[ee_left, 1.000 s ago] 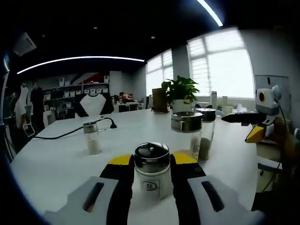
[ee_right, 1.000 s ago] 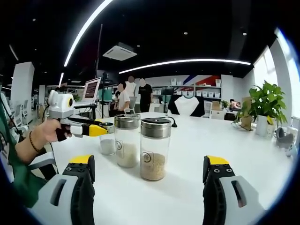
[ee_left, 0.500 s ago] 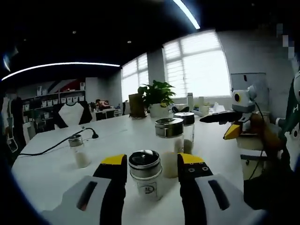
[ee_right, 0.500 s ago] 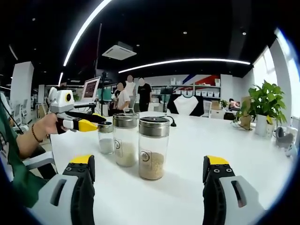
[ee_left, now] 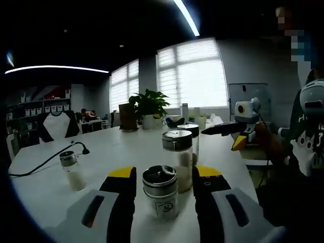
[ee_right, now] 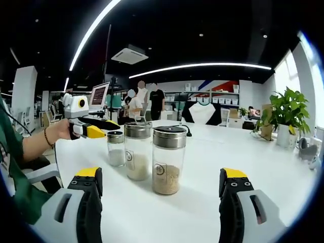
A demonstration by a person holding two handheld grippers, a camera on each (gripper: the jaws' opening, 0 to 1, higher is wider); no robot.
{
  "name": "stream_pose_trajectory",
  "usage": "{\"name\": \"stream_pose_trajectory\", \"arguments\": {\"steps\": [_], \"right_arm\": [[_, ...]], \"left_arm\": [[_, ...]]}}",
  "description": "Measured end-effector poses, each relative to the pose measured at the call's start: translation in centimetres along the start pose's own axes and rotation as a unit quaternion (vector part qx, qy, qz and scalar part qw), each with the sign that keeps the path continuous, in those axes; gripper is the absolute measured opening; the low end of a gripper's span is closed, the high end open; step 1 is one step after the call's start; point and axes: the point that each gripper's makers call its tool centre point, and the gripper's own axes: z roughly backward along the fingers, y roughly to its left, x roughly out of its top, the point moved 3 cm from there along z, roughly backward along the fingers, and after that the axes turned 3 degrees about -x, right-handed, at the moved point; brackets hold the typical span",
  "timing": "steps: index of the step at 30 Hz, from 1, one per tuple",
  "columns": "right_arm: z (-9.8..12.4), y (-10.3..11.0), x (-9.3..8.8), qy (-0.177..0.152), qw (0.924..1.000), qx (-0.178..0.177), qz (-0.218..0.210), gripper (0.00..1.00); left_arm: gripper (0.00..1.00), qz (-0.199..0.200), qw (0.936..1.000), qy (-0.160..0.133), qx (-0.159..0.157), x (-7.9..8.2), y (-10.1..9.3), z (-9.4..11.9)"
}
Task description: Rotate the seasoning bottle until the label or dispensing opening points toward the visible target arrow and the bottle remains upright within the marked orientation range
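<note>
The small seasoning bottle was bracketed upright by the left gripper for rotation (contact unclear), while the right gripper was held spread, empty.

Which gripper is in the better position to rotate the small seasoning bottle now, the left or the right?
Left. The left gripper has its jaws on both sides of the small seasoning bottle. The right gripper is open, with only the tall jars ahead of it.
</note>
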Motion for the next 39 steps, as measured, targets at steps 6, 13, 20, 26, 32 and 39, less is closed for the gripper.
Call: {"name": "stream_pose_trajectory", "arguments": {"steps": [6,13,20,26,32,39], "right_arm": [[0.0,0.1,0.1,0.0,1.0,0.001,0.0,0.98],[0.1,-0.2,0.4,-0.004,1.0,-0.001,-0.003,0.98],[0.1,-0.2,0.3,-0.002,1.0,-0.002,-0.002,0.98],[0.1,-0.2,0.3,-0.003,1.0,-0.003,-0.002,0.98],[0.0,-0.1,0.2,-0.001,1.0,-0.002,-0.003,0.98],[0.0,0.0,0.2,-0.002,1.0,-0.002,-0.003,0.98]], "left_arm": [[0.47,0.017,0.9993,0.01,-0.03,-0.5,0.9,-0.1],[0.47,0.007,0.9952,0.029,-0.093,-1.1,0.2,-0.4],[0.47,0.01,0.9945,0.015,-0.103,-1.1,0.9,-1.0],[0.43,0.013,0.9934,0.014,-0.113,-1.4,0.8,-1.4],[0.33,0.018,0.9927,0.004,-0.119,-1.3,0.6,-1.6],[0.32,0.015,0.993,0.006,-0.117,-1.3,0.5,-1.5]]}}
